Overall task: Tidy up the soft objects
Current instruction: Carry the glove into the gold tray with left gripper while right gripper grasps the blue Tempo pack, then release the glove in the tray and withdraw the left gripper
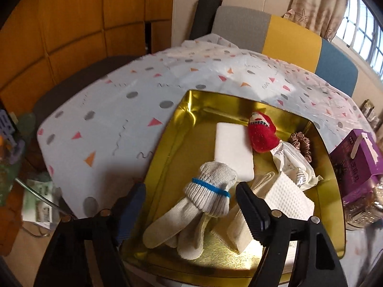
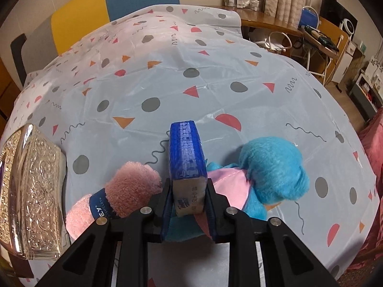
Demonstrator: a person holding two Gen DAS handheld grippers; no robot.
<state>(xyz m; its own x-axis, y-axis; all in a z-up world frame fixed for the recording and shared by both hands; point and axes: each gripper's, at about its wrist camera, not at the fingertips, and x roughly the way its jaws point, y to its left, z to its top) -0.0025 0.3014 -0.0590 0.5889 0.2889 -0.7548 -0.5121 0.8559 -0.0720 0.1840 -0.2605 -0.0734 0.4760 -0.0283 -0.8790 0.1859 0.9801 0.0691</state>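
Observation:
A gold tray (image 1: 182, 119) holds several soft items: a grey knit glove bundle (image 1: 210, 191) with a blue band, a white foam block (image 1: 233, 153), a red knit piece (image 1: 261, 134), a brown scrunchie (image 1: 301, 143), a white packet (image 1: 294, 165) and folded white cloths (image 1: 287, 198). My left gripper (image 1: 189, 187) stands open over the tray's near end. The glove bundle lies between its fingers, which stand clear of it. My right gripper (image 2: 189, 186) is shut on a blue tissue pack (image 2: 186, 150), held above the table. A rolled pink cloth (image 2: 124, 191) and a blue plush toy (image 2: 273, 169) lie under it.
The table wears a pale cloth (image 2: 191, 83) with dots and triangles. A silver embossed lid (image 2: 36, 191) lies at its left edge, and a purple box (image 1: 356, 155) stands right of the tray. Chairs (image 1: 287, 38) stand behind the table, with shelves and a desk (image 2: 323, 31) to the right.

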